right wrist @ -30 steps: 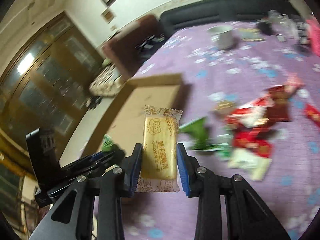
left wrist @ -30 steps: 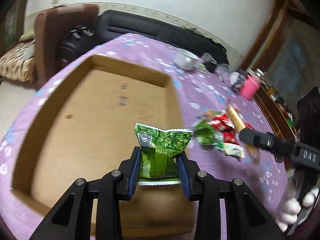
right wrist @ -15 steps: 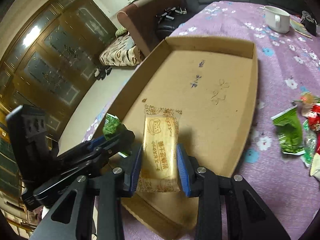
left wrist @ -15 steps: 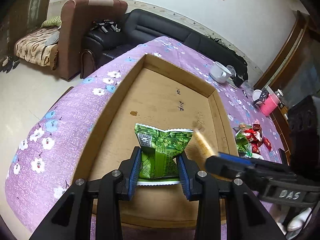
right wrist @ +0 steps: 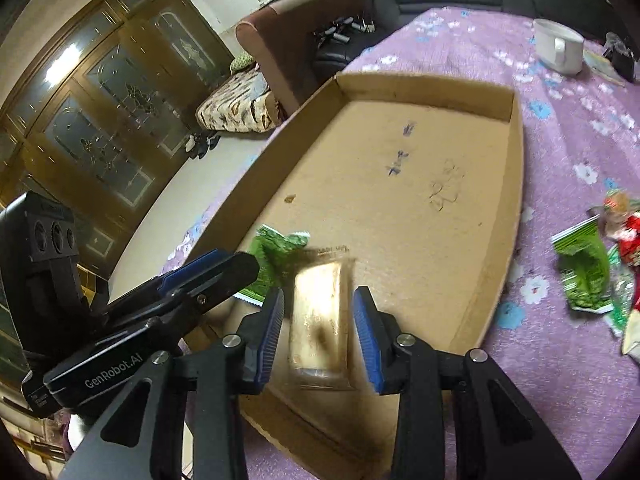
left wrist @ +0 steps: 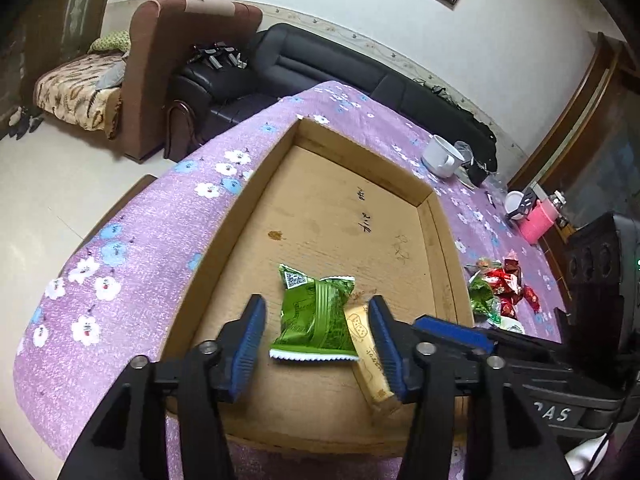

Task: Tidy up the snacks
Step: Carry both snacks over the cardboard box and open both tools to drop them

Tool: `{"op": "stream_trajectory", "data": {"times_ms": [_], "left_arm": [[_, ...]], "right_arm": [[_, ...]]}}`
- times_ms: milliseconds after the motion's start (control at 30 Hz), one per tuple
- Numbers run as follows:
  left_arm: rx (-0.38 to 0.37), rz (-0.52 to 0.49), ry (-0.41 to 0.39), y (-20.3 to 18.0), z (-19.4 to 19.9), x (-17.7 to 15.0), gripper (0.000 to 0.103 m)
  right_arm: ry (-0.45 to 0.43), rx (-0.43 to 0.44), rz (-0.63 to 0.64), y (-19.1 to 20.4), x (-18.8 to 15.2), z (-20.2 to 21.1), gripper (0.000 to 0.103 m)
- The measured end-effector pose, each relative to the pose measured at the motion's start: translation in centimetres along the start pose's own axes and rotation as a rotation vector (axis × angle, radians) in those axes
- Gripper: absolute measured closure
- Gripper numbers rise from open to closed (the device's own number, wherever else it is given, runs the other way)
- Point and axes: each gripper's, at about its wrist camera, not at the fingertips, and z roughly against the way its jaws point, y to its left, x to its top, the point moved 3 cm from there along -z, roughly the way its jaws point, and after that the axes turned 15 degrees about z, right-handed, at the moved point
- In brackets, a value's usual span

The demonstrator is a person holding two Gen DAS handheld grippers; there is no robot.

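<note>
While the left gripper [left wrist: 316, 344] has just been opening, pads clear, the crinkled green snack packet [left wrist: 314, 316] sits low-centre in the shallow brown cardboard tray [left wrist: 352, 216]. Right gripper [right wrist: 318, 330] parted too; blurred yellow biscuit packet [right wrist: 320, 320] between, untouched.

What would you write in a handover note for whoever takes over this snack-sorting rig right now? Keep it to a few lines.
Left tongs: have just been opening; the green packet sits loose between them in the cardboard box.
Right tongs: open; the yellow biscuit packet is blurred between them, apparently dropping into the box.
Done: two snacks delivered.
Left: the snack pile on the purple cloth beside the box.
</note>
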Motion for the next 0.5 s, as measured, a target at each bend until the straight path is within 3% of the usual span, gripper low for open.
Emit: {"op": "stream_trajectory", "data": {"times_ms": [233,500], "left_arm": [[0.092,-0.074,-0.073,-1.7,1.2,-0.3,0.027],[0.158,-0.229,-0.130,-5.9,2.1,-2.1,0.026]], "right_arm": [[-0.077,-0.019,-0.009,-1.1,-0.1,3.1,0.062],[-0.131,-0.039,-0.074,-4.0,-1.6,6.3,0.060]]}}
